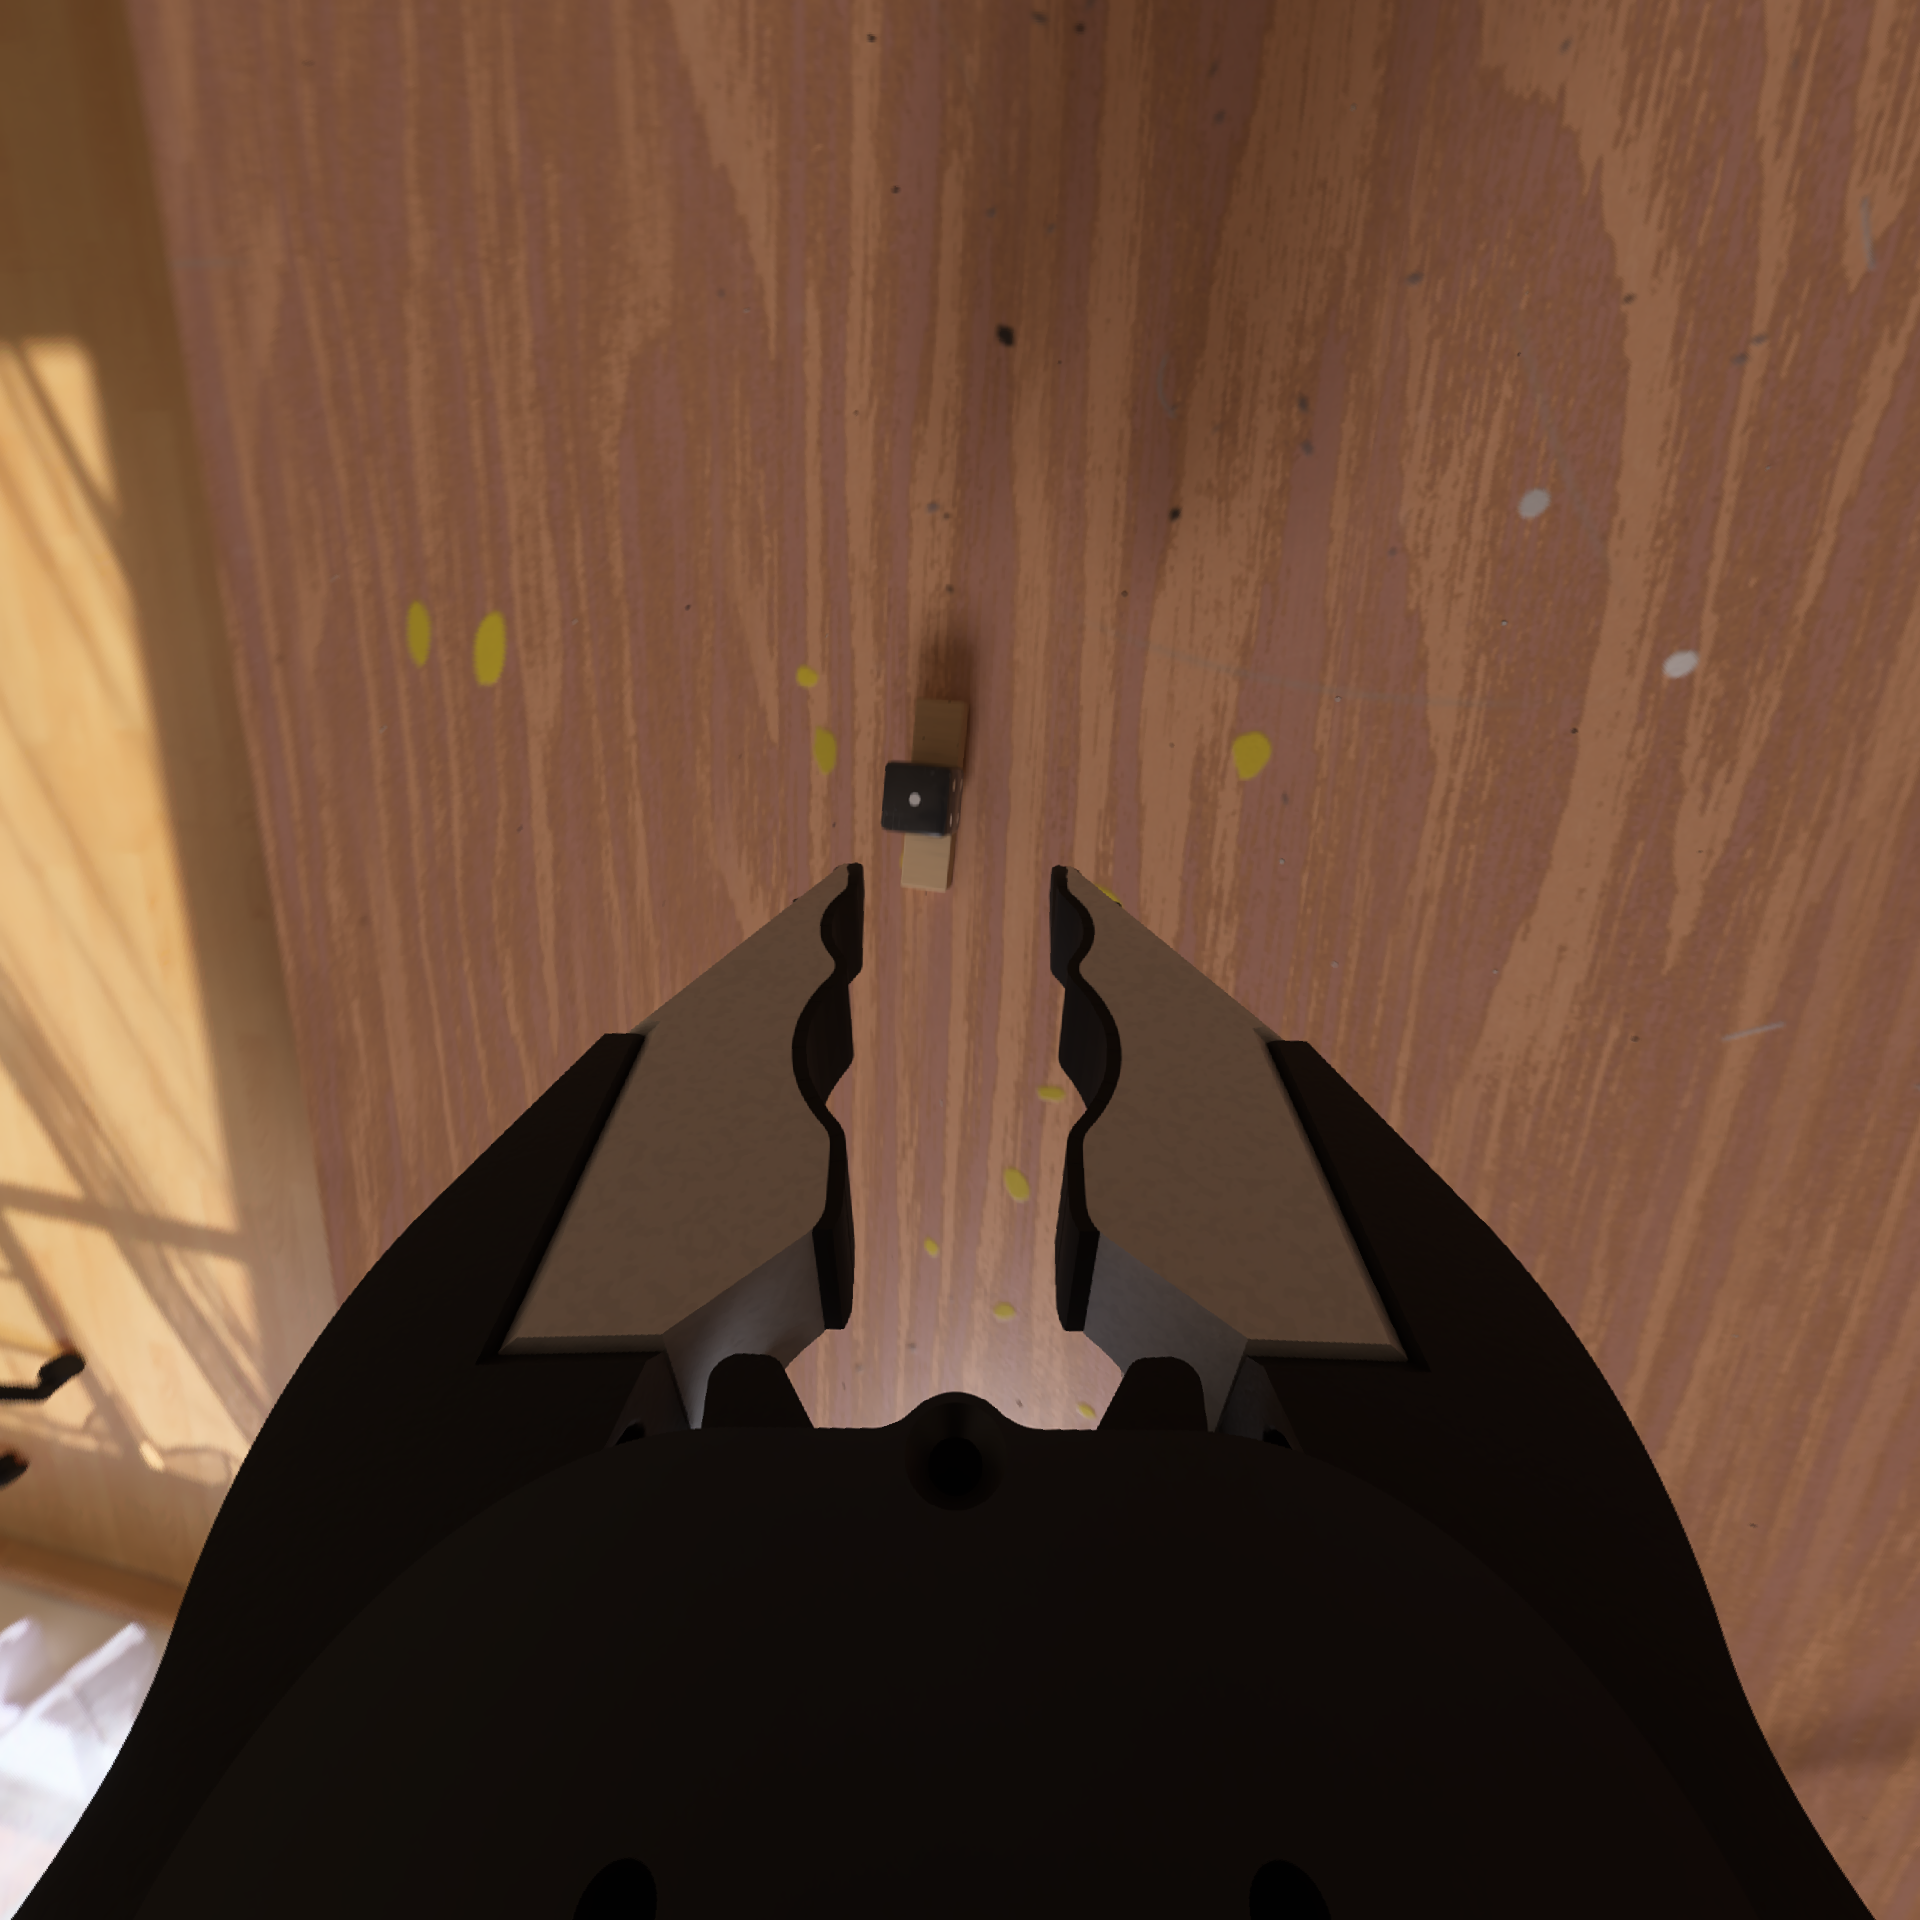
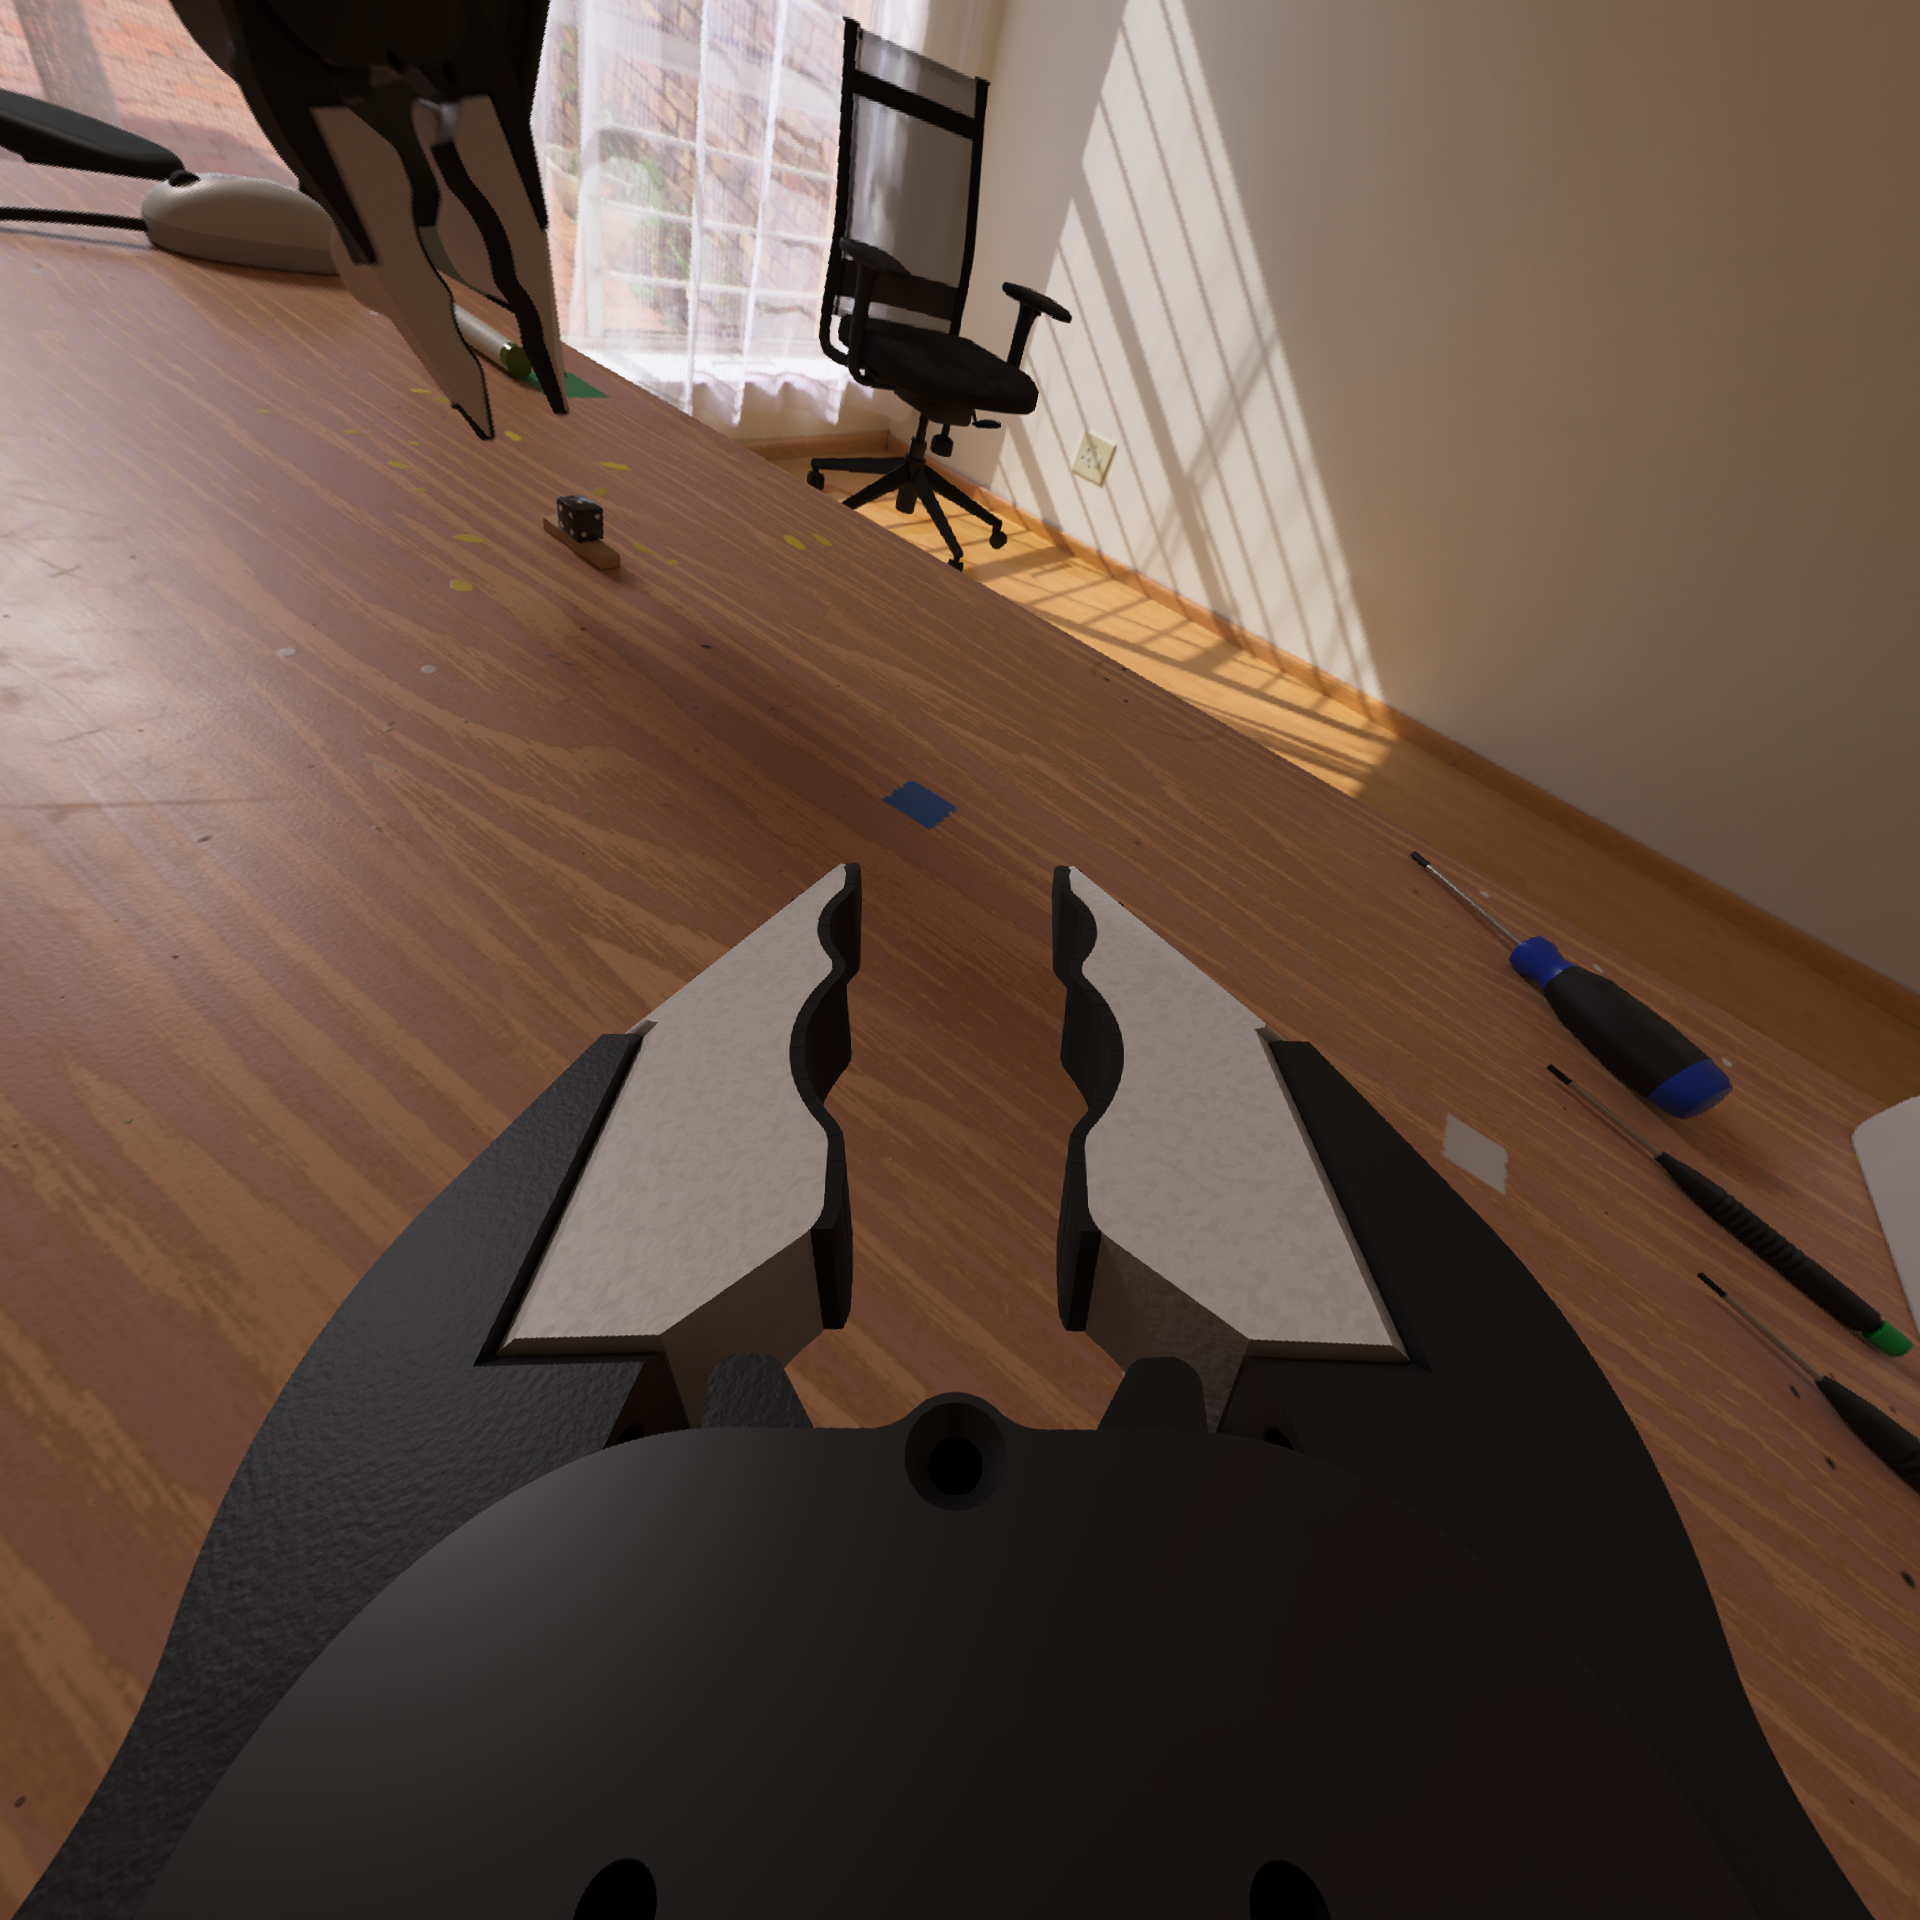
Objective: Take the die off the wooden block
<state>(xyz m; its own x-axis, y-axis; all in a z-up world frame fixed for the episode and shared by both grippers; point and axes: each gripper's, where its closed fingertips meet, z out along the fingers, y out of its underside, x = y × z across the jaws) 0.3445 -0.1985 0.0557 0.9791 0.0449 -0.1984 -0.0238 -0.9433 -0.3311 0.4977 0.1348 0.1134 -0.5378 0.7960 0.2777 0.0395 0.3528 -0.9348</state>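
A small black die (image 1: 916, 798) with white pips sits on a thin, light wooden block (image 1: 934, 795) lying flat on the wooden table (image 1: 1351, 520). My left gripper (image 1: 956, 878) is open and empty, looking straight down from well above the die. In the right wrist view the die (image 2: 579, 517) and block (image 2: 584, 547) lie far off to the upper left, with the left gripper (image 2: 525, 416) hanging above and a little beyond them. My right gripper (image 2: 956, 878) is open and empty, low over the table and far from the die.
A blue-and-black screwdriver (image 2: 1610, 1023) and thinner screwdrivers (image 2: 1766, 1236) lie at the right. A marker (image 2: 494, 341), a lamp base (image 2: 239, 218), a blue tape patch (image 2: 920, 803) and a white sheet (image 2: 1896, 1195) are on the table. An office chair (image 2: 925, 312) stands beyond the table edge.
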